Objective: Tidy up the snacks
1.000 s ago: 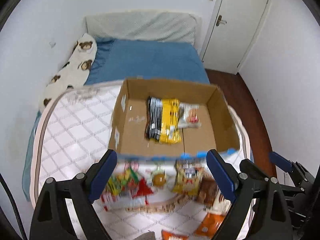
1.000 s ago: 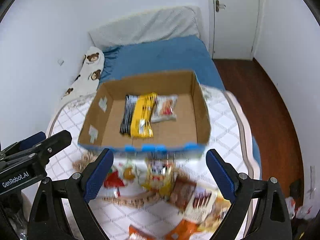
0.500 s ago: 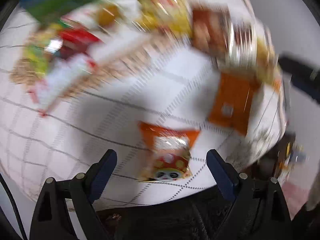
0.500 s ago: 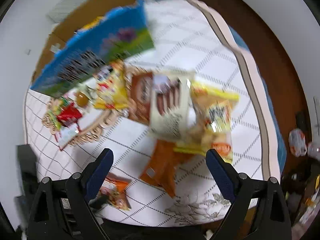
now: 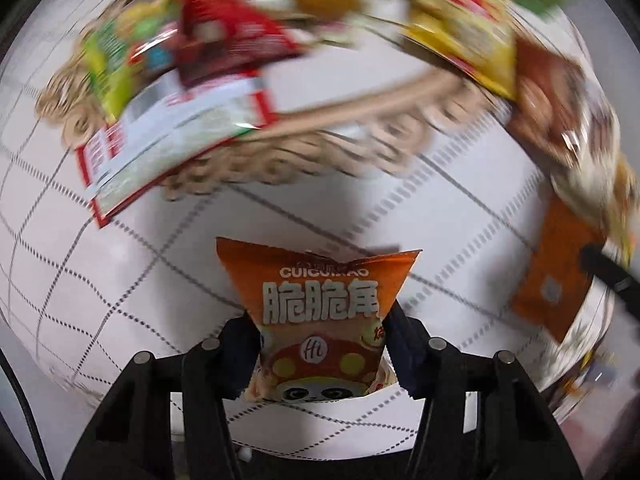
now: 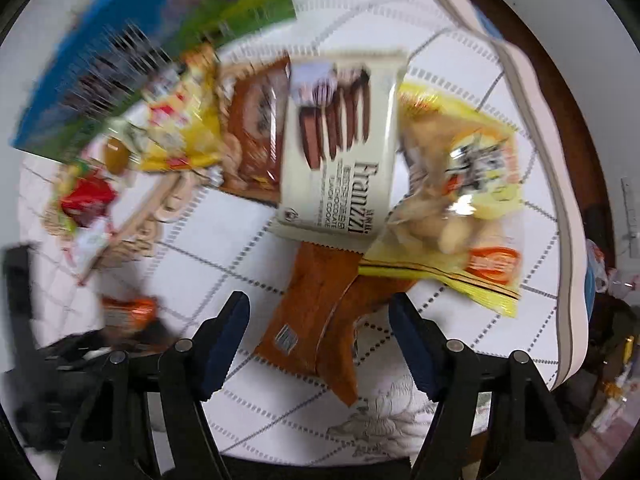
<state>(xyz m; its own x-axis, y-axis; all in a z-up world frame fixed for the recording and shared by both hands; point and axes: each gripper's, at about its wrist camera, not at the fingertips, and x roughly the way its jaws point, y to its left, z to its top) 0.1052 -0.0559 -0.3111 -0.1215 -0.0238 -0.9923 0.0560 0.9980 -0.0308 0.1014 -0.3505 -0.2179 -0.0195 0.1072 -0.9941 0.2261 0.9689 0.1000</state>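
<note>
Orange snack packets: two. One panda packet (image 5: pixel 320 320) sits clenched between the just-closing left gripper (image 5: pixel 322 344); one plain packet (image 6: pixel 316 320) lies between the closing, unclenched right gripper (image 6: pixel 320 336).

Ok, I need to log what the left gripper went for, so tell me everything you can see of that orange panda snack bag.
The orange panda snack bag is a small, puffy, glossy foil-look pouch with a crimped top edge, white block lettering, a red mushroom-like cap and a panda face near its bottom. It lies on the white grid-patterned cloth, apart from the other snacks. The left gripper straddles its lower half; its jaws have just been closing and the pads press its sides, slightly pinching it.
</note>
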